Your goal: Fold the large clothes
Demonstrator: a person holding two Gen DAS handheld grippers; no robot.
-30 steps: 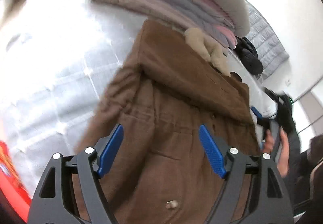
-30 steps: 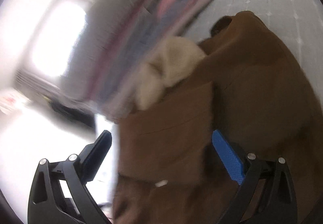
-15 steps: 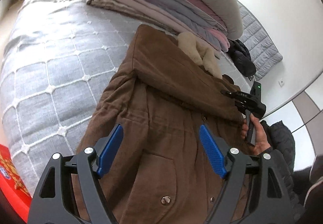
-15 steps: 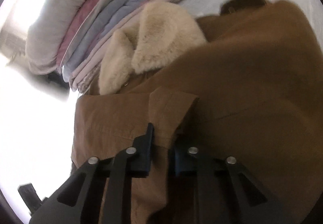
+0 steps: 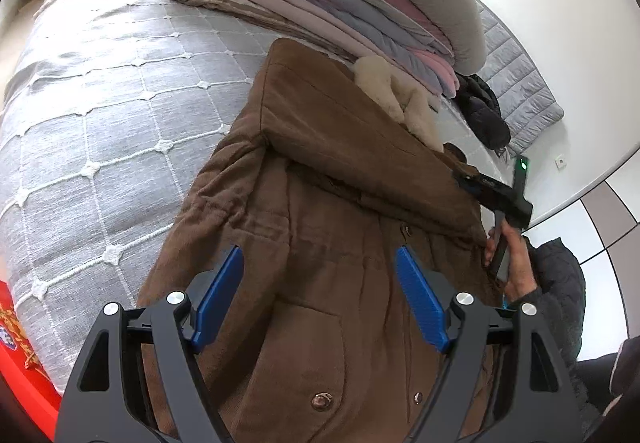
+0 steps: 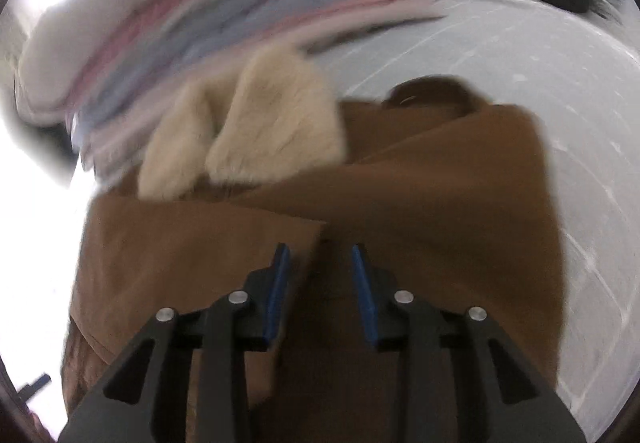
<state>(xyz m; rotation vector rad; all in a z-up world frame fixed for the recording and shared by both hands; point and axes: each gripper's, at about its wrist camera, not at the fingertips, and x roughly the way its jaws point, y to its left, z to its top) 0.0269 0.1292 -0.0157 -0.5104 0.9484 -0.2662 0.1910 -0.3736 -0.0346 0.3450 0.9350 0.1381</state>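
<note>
Right gripper (image 6: 318,263) just reopened; coat (image 5: 320,243) hood far.

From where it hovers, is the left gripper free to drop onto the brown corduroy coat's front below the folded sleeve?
Probably yes. The left gripper hangs open right above the brown corduroy coat, nothing lying between. The right gripper works the coat's far edge, well aside.

left gripper (image 5: 320,299): black frame showing 2 blue ribbed pads, silver screws | right gripper (image 6: 320,275): matching | sleeve (image 5: 556,283): person wearing dark quilted fabric
</note>
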